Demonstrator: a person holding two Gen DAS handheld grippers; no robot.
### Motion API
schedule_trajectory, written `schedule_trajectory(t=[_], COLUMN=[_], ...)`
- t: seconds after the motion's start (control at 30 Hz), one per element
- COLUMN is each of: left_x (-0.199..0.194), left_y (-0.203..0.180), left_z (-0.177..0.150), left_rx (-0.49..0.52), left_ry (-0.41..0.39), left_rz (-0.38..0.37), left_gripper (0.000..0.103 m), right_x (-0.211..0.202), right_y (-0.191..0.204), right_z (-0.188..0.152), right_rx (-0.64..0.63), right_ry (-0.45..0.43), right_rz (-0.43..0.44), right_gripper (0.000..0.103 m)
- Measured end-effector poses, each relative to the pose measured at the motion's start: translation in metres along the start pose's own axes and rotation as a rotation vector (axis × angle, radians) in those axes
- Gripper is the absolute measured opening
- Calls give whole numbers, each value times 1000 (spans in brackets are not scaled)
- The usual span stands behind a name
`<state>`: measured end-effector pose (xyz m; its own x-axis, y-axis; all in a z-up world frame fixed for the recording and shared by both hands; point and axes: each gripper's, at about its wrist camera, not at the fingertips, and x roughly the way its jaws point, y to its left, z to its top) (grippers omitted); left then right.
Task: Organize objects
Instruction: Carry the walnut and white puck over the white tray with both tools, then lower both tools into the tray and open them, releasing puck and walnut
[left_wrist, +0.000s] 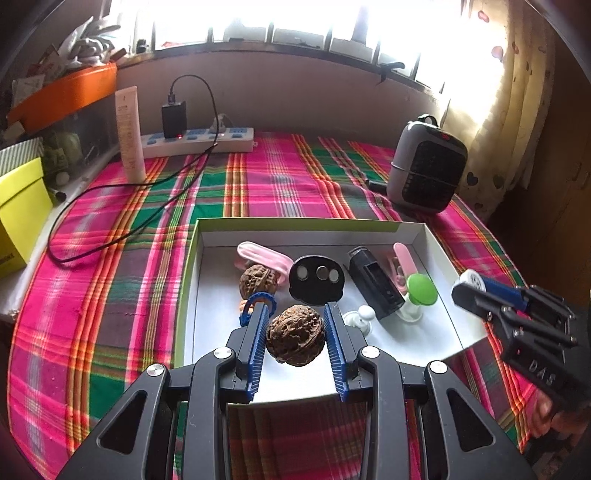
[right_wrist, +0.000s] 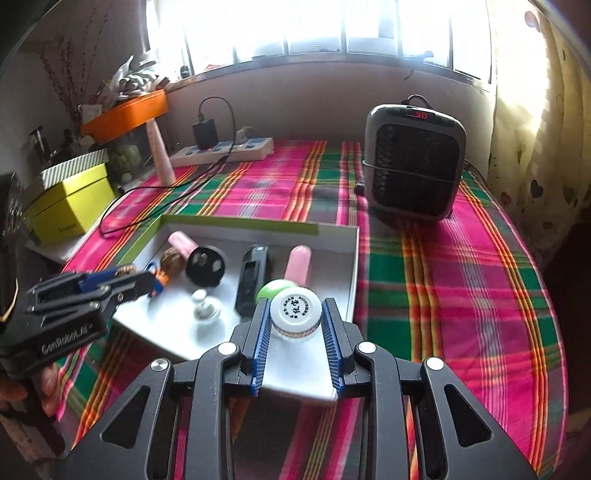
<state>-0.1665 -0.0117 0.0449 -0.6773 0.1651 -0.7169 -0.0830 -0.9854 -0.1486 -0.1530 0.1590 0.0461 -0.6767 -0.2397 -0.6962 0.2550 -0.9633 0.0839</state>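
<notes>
My left gripper is shut on a brown walnut and holds it over the near part of the white box lid. My right gripper is shut on a small white jar with printed characters, above the box's near right corner. In the box lie a second walnut, a black disc with round inserts, a black rectangular device, pink items, a green-capped piece and a white knob.
The box sits on a pink and green plaid cloth. A grey heater stands at the back right. A power strip with charger and cable, a cream tube and a yellow box stand at the left.
</notes>
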Motion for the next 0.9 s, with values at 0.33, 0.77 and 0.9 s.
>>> schedule_trajectory(t=[0.33, 0.77, 0.9], left_x=[21, 33, 33], left_y=[-3, -4, -3], left_z=[6, 4, 4], left_rx=[15, 25, 23], left_ry=[29, 55, 56], left_rz=[6, 15, 13], left_gripper=[29, 29, 29], right_x=[28, 55, 55], right_y=[-14, -5, -5], right_z=[16, 29, 31], right_rx=[-16, -106, -111], right_ry=[28, 78, 77], right_rz=[-43, -103, -81], right_gripper=[29, 29, 29])
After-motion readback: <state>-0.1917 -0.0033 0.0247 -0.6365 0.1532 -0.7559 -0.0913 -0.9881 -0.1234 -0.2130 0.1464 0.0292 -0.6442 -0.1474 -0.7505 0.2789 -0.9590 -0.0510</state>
